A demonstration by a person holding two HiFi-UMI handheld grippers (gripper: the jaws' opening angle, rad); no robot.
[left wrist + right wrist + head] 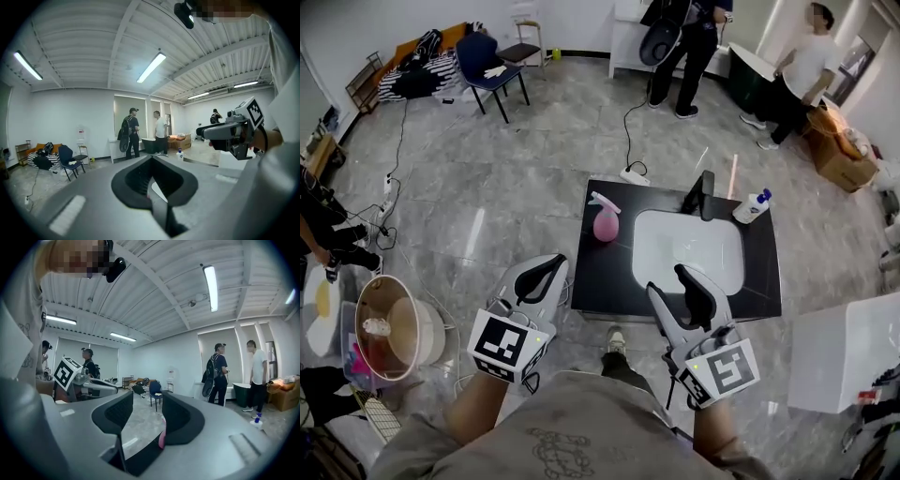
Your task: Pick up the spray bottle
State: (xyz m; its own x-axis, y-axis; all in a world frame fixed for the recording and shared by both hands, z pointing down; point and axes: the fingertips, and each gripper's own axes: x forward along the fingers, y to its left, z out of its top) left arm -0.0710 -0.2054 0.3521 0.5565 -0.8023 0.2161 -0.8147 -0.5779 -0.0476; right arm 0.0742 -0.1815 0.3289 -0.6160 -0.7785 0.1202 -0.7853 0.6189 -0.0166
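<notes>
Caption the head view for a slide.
Left gripper shut, right gripper open, both held short of the pink spray bottle on a black table with a white basin.

No readable text anywhere. Left marker cube and right marker cube, just near of the desk: black-and-white square codes only, no letters or numbers. White bottle at the desk's far right corner: label too small to read. Shirt print near of the desk: faint, unreadable. Wall notice far behind the desk: too small.
</notes>
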